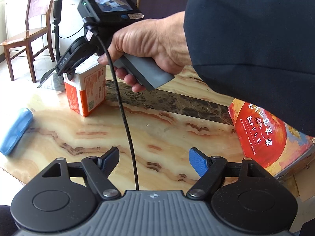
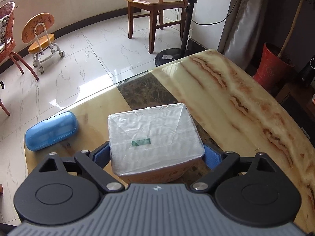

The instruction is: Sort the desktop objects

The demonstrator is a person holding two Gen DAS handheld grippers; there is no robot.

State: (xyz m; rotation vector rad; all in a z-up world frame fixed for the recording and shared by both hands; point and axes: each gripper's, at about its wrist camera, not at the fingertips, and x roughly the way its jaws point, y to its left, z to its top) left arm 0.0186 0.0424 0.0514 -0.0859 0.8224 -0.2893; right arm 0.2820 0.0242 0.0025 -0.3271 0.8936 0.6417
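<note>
Right wrist view: we have the right gripper (image 2: 156, 155) clamped on the orange-and-white carton (image 2: 155, 135) standing on the marble table (image 2: 226, 102); blue case (image 2: 51, 130) beside it; left gripper (image 1: 153, 162) wide, empty; apple box (image 1: 261, 133) near; sorting unfinished, we judge.

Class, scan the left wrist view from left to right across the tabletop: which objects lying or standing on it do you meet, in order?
Blue case → orange-and-white box, with the right gripper at its top → red apple-print box.
</note>
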